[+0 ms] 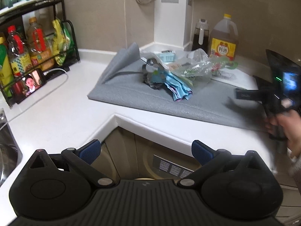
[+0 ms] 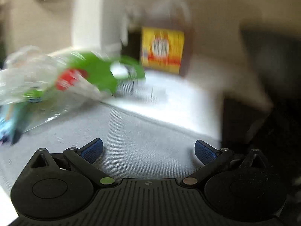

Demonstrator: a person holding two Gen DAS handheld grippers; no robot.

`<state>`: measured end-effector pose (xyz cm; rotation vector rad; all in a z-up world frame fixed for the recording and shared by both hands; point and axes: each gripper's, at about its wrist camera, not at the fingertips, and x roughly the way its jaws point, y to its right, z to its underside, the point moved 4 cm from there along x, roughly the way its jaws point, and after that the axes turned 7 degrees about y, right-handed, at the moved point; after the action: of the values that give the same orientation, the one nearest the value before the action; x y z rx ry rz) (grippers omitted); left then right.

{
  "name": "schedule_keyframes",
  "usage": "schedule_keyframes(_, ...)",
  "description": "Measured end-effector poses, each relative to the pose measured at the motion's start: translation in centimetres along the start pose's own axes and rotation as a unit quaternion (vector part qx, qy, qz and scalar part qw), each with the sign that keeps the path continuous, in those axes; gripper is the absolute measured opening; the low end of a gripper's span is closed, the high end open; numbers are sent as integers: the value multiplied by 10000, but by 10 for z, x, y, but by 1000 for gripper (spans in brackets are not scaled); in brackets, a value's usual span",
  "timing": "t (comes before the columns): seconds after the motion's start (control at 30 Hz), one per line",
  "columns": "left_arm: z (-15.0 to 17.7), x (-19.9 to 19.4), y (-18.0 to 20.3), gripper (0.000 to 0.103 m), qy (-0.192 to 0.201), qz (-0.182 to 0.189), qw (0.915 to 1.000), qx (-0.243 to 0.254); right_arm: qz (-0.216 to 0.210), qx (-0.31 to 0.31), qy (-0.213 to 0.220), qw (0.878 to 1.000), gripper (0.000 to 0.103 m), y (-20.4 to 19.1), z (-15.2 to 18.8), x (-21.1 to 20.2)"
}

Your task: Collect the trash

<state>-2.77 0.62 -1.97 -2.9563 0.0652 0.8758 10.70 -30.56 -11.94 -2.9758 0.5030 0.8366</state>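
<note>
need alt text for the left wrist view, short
The open left tool hovers off the corner of a white counter, facing a trash pile of wrappers and crushed plastic on a grey mat. The right tool, blurred, reaches in from the right; a bottle rack stands far left.

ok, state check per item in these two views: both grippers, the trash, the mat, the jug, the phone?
left gripper: open, empty, off the counter edge
right gripper: open, empty, over the mat
trash pile: loose on the mat, untouched
crushed plastic bottle: lying on its side
grey mat: flat, far left corner folded up
yellow-label jug: upright, capped
phone: screen on, cable plugged in
</note>
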Motion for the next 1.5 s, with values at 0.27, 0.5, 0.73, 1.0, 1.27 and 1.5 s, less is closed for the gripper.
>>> schedule_keyframes(0.27, 3, -10, -5, 103, 132, 40, 9999, -35, 291, -1402, 1852, 9722, 103, -1, -2, -141)
schedule_keyframes(0.5, 12, -15, 6, 103, 141, 119, 9998, 52, -143, -1496, 2204, 9638, 103, 12, 10, -174)
schedule_keyframes(0.73, 12, -25, 7, 103, 377, -80, 9987, 319, -295, -1363, 2311, 9629, 103, 6, -2, -162)
schedule_keyframes(1.0, 11, -39, 2, 103, 541, 14, 9983, 221, -762, -987, 2388, 9630, 103, 18, -46, -224)
schedule_keyframes(1.27, 12, -51, -10, 103, 633, -61, 9980, 73, -761, -811, 2940, 9493, 103, 33, -117, -291)
schedule_keyframes(1.5, 13, -60, -17, 103, 676, -61, 9977, 70, -1227, -1096, 2974, 9405, 103, 0, -96, -291)
